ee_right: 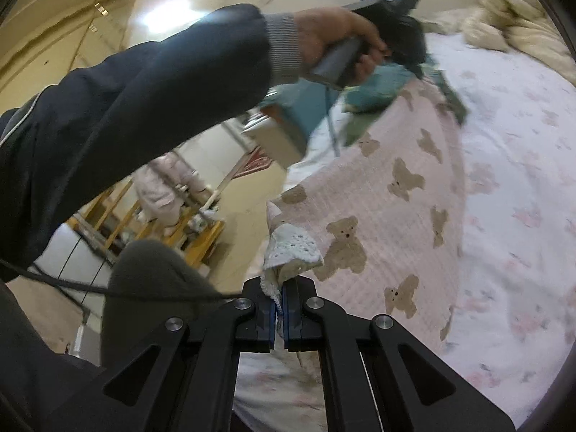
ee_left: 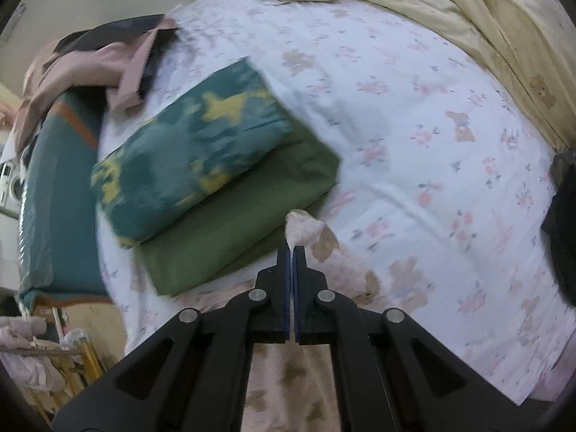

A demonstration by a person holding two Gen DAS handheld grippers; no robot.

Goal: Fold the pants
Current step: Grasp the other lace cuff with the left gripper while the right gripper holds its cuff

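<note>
bedroom, floral sheet spread over a bed. nearest in the left wrist view: left gripper, jaws pressed nearly together on a pinch of pale fabric, a corner of the pants. pink cloth with brown bear print trailing down under the fingers toward the lens. just beyond the pinch, a folded green blanket with a teal and yellow patterned bundle stacked on top. farther left, a pink garment heaped at the bed edge. at the far end, a cream quilt bunched up.

nearest in the right wrist view: right gripper, jaws narrow, clamped on a white lace-trimmed hem of the same pants. bear-print cloth stretched from there across the sheet toward the far corner. above that, the left hand gripping its tool handle, dark sleeve across the frame. wooden rack on the floor beyond the bed edge.

likely step: both corners of one end held, cloth lifted and drawn taut, ready for a fold. progress judged early, no finished crease visible. next move calls for both grips carried together over the spread cloth, level and in step, then laid edge to edge. risk: thin lace hem slipping from the right pinch, or the left end snagging on the green blanket close by.
</note>
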